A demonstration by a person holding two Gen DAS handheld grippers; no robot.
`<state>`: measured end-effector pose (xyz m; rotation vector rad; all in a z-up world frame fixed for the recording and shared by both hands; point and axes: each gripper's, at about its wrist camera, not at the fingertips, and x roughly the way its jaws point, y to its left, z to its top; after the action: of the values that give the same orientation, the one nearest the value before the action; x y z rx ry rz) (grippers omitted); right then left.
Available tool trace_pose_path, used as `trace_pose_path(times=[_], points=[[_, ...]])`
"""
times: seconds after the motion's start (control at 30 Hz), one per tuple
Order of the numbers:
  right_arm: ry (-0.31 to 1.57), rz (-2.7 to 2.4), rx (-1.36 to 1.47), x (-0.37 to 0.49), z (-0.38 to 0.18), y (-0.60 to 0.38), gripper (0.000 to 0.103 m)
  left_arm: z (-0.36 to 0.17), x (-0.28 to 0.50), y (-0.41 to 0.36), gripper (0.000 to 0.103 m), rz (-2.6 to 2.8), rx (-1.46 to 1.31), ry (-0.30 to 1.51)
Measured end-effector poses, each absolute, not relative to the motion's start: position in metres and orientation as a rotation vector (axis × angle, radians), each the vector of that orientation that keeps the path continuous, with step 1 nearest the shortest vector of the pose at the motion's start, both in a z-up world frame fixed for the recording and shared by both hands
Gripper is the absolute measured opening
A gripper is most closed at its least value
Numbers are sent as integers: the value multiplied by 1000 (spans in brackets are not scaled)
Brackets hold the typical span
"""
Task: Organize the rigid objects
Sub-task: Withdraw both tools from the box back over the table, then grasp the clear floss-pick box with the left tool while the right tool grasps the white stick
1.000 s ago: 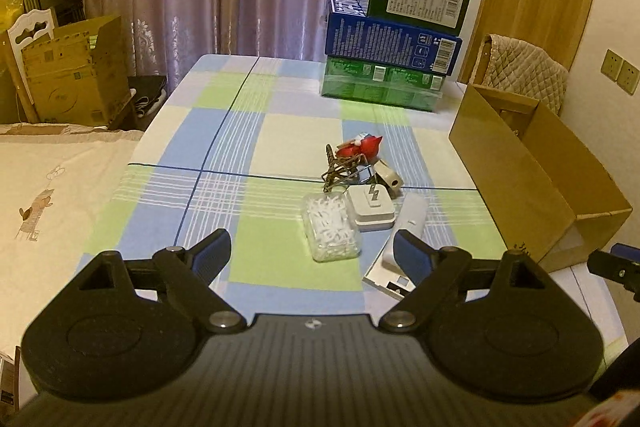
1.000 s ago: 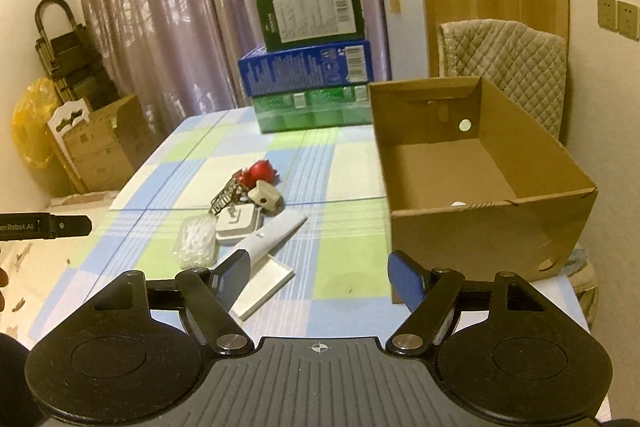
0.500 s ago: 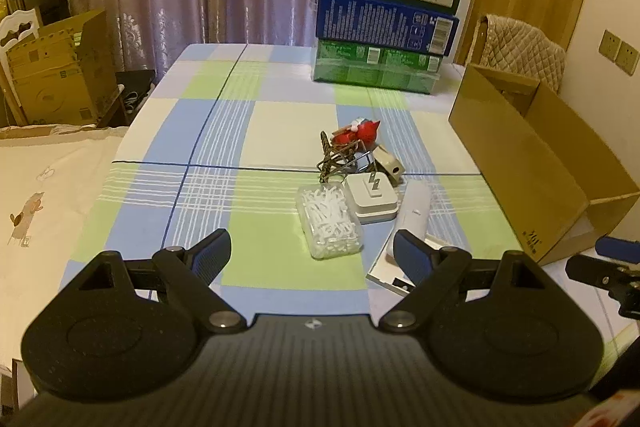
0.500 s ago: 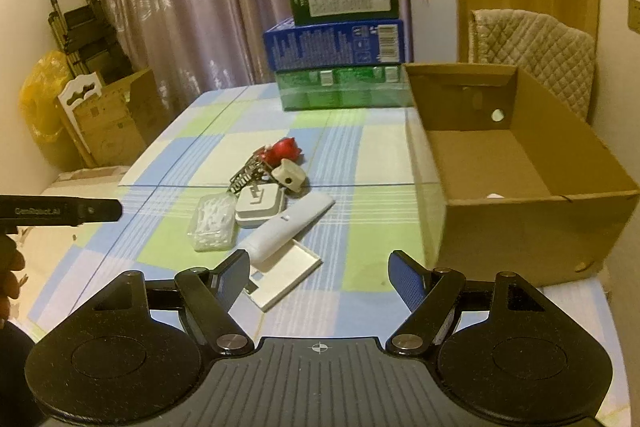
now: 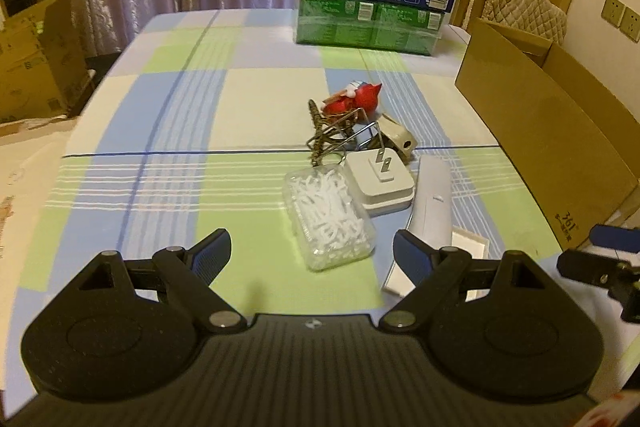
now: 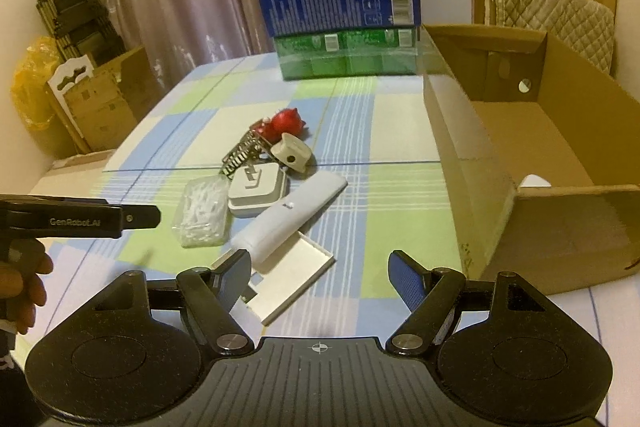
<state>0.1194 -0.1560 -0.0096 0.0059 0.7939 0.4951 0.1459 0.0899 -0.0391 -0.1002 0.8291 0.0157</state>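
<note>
Left tool [image 5: 312,253]: fingers spread wide, nothing between them, held above the near edge of the desk [image 5: 168,155]. Right tool [image 6: 320,267]: likewise spread and empty, its left fingertip [image 6: 236,267] in front of a flat white tray [image 6: 292,277] at the near end of the clutter.

The items lie in one tight cluster near the middle of the desk, on a blue, green and cream checked cloth.

- Nearest: the white tray, with a long white remote-shaped piece [image 6: 290,219] resting slantwise on its far edge.
- Just left of that piece: a clear plastic box of small white bits [image 5: 328,217].
- Touching the box's far right side: a white plug adapter [image 5: 380,183], prongs up.
- Behind the adapter: a tangle of metal clips [image 5: 332,133] and a small beige part [image 5: 396,139].
- Farthest in the cluster: a red toy [image 5: 354,99], lying against the clips.

Right of the cluster — an open cardboard box [image 6: 532,163] stands on the desk, its near wall just beside the remote-shaped piece; a small white item shows on its floor, too hidden to identify.

Far edge of the desk: a stack of three cartons [image 6: 344,7] — green at the bottom, blue in the middle, dark green on top. Curtains hang behind.
</note>
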Motion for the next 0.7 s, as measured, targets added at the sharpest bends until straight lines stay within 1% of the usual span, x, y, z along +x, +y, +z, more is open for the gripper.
trace_pose_path(times=[0.4, 0.43, 0.47, 0.53, 0.57, 0.63, 0.7], points=[[827, 467, 5, 141, -34, -142, 73, -88, 200, 82, 85, -16, -109, 879], [829, 466, 7, 142, -35, -140, 73, -91, 203, 81, 83, -14, -98, 881], [832, 464, 9, 143, -38, -139, 73, -93, 205, 80, 78, -8, -82, 884], [838, 463, 14, 145, -41, -136, 73, -96, 208, 79, 74, -11, -65, 894], [840, 463, 17, 145, -43, -135, 73, -97, 208, 80, 68, -17, -61, 900], [848, 464, 25, 148, -46, -130, 73, -96, 208, 80, 60, -23, -30, 915], [854, 470, 38, 151, -49, -125, 73, -94, 207, 82, 55, -33, 9, 926]])
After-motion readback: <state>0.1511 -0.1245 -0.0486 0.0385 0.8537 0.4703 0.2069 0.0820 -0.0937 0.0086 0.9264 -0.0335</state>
